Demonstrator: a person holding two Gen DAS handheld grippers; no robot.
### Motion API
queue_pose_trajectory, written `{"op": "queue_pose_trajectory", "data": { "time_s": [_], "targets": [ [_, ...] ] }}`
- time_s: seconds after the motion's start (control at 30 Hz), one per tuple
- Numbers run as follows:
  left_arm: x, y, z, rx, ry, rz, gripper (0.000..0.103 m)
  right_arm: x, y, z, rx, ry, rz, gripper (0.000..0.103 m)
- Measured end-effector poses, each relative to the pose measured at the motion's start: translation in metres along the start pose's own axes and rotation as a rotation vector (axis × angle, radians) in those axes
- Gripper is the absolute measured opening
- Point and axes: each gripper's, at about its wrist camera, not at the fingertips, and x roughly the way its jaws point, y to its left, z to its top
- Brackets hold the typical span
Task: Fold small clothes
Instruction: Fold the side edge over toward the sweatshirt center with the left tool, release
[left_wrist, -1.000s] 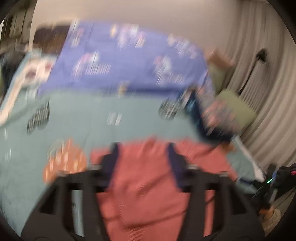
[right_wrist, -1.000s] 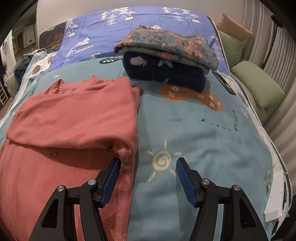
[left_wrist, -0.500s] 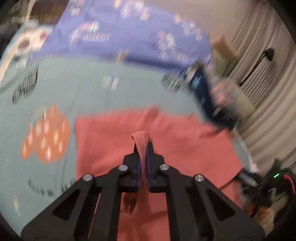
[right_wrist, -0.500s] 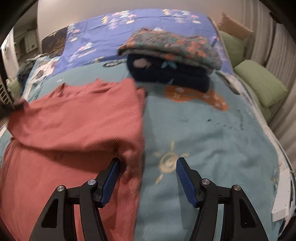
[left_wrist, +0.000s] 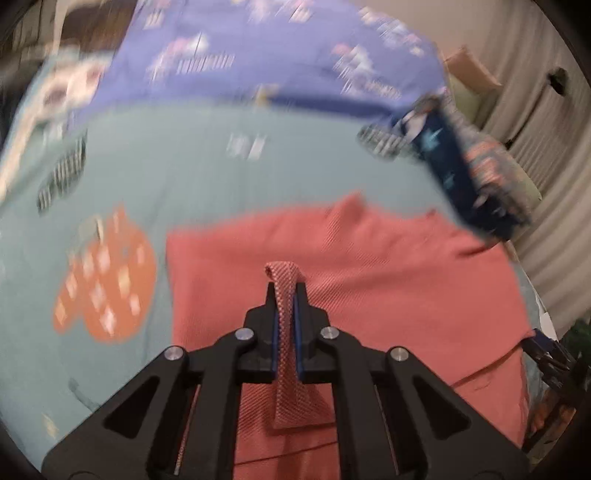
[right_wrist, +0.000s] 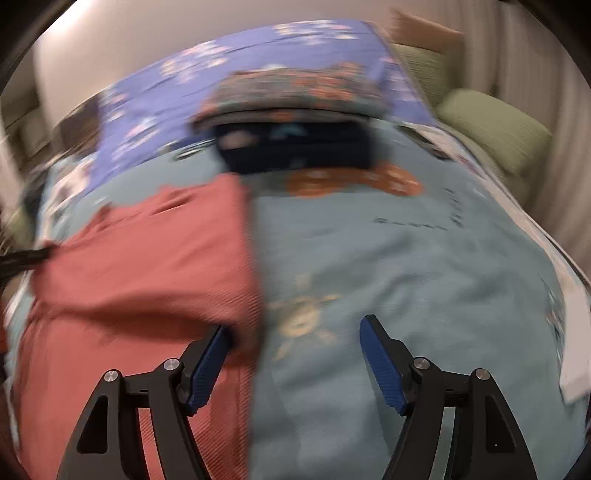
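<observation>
- Your left gripper (left_wrist: 284, 295) sits at the lower centre of the left wrist view, its fingers (left_wrist: 301, 332) pressed together on a raised fold of the red shirt (left_wrist: 369, 280); the pinched strip of knit sticks up past the tips and hangs down behind them.
- The rest of that shirt lies spread across the centre and right of the frame on the teal blanket (left_wrist: 177, 177) that covers the bed.
- An orange print (left_wrist: 107, 288) on the blanket shows at the left of this view, just beside the shirt's left edge.
- A stack of folded clothes (left_wrist: 476, 177) is at the upper right, blurred, touching the shirt's far corner.
- In the right wrist view the red shirt fills the left half of the frame, with one layer doubled over the lower part.
- Your right gripper (right_wrist: 295, 354) is at the bottom centre, its fingers (right_wrist: 380, 362) spread wide and holding nothing; the left one lies at the shirt's right edge, the right one over bare blanket.
- A green pillow (right_wrist: 495, 129) rests at the upper right, well apart from the shirt.
</observation>
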Motion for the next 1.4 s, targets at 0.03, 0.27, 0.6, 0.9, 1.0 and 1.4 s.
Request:
{"op": "queue_pose_trajectory", "data": {
  "time_s": [0.03, 0.27, 0.6, 0.9, 1.0, 1.4],
  "targets": [
    [0.002, 0.006, -0.005, -0.027, 0.005, -0.024, 0.010, -0.006, 0.004, 0.000, -0.024, -0.003, 0.033, 0.073],
    [-0.022, 0.008, -0.004, -0.056, -0.059, -0.052, 0.059, -0.027, 0.008, 0.036, -0.029, -0.089, 0.129, 0.075],
    [0.015, -0.008, 0.017, -0.009, 0.008, -0.034, 0.013, 0.071, 0.016, 0.093, 0.067, 0.086, 0.234, 0.073],
    [-0.045, -0.028, 0.032, 0.040, -0.183, -0.010, 0.007, 0.079, 0.000, 0.104, 0.146, 0.024, 0.208, 0.008],
    [-0.032, -0.031, 0.039, 0.075, -0.157, 0.050, 0.007, 0.104, -0.009, 0.101, 0.179, 0.138, 0.268, 0.014],
    [-0.025, 0.027, -0.001, -0.093, -0.054, 0.013, 0.047, 0.050, -0.015, 0.071, 0.067, 0.112, 0.261, 0.048]
  ]
}}
